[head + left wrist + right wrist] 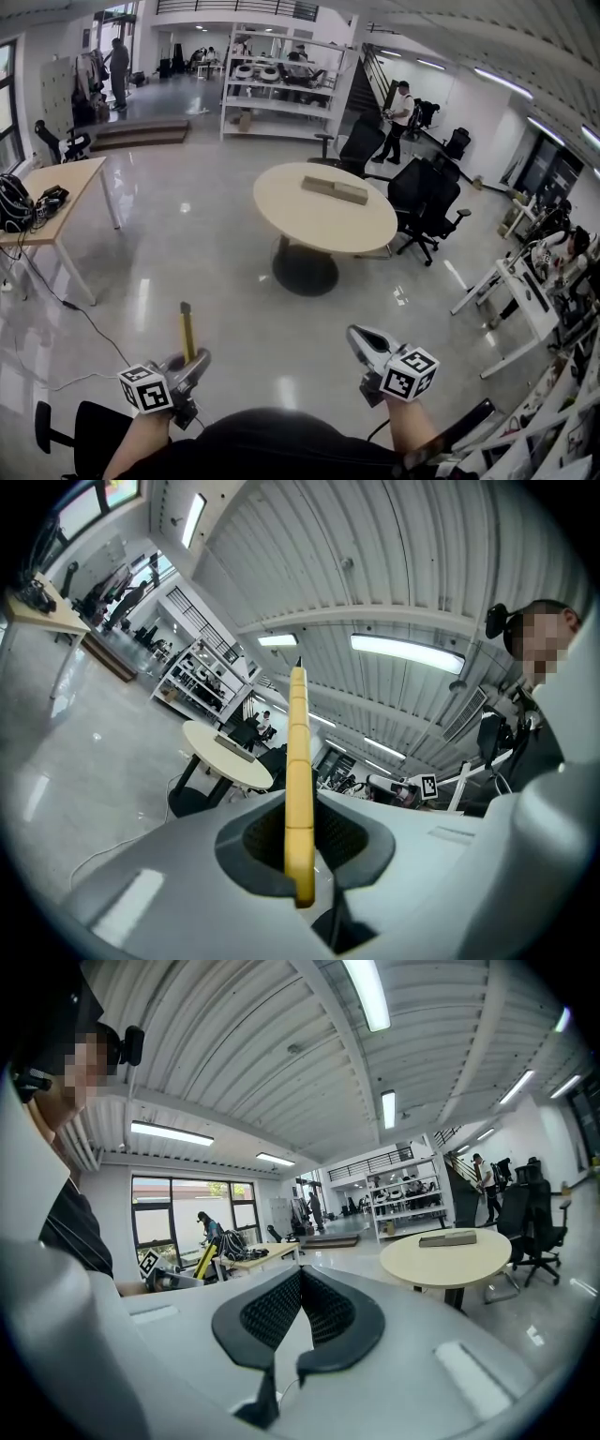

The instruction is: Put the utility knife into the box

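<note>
**Fingers: left pair on the knife, right pair closed on nothing**

1. Fingers (255, 840) of my left gripper (194, 360): pressed together on the yellow utility knife (298, 789), one dark pad on each flat side. I see the knife stand up out of them, its tip pointing up and away.
2. Right gripper (360, 338): near right, pads meeting at the tips, nothing between them.
3. Utility knife, from my head view: near left, upright above the left gripper, over bare floor (216, 272).
4. Box (335, 189): long, flat and brown, lying on the round table (300, 220) at the far middle of the room, well apart from the knife and both grippers.
5. Black office chairs (427, 202): just right of the table.
6. Wooden desk (66, 187): far left, with dark gear on it.
</note>
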The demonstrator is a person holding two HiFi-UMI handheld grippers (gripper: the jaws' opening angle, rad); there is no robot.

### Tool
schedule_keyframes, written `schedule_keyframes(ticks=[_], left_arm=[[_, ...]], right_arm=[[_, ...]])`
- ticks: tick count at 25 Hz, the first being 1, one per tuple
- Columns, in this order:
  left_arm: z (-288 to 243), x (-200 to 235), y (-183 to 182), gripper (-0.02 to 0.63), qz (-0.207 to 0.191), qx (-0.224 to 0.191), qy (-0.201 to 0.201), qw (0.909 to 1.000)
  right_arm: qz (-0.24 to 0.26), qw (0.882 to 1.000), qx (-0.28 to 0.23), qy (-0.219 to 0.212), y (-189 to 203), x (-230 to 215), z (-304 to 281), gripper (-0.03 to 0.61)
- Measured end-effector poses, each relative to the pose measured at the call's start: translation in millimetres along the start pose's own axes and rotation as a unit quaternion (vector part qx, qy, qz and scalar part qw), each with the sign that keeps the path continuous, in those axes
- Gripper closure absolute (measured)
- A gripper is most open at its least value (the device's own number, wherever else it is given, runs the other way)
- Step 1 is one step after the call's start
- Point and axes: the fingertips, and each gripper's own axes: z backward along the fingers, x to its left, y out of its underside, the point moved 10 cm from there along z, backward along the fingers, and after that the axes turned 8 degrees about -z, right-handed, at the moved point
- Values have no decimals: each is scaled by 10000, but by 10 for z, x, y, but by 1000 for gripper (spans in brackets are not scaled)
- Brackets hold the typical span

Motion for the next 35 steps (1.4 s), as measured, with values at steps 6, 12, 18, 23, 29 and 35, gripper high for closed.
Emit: schedule_keyframes(ticks=[6, 12, 18, 23, 29, 35], left_arm=[[-206, 102, -22, 584, 30, 54, -32, 10000], [-821, 25, -117, 584, -150, 49, -133, 9998], [-1780, -314, -212, 584, 56, -119, -118, 9998], [-2618, -605, -264, 584, 10, -132, -48, 9999], [-3394, -683, -181, 584, -38, 105, 84, 9999], [-3715, -500, -166, 586, 13, 245, 194, 9995]], right_arm=[[-68, 10000, -4, -8, -67, -255, -124, 563], [-125, 9995, -146, -269, -219, -876, -161, 564], [19, 9988, -126, -482, -705, -1743, 44, 563], [166, 9984, -56, -532, -933, -2469, 297, 564], [42, 9990, -34, -438, -973, -3156, 432, 563], [-103, 9996, -44, -270, -972, -3458, 365, 564]])
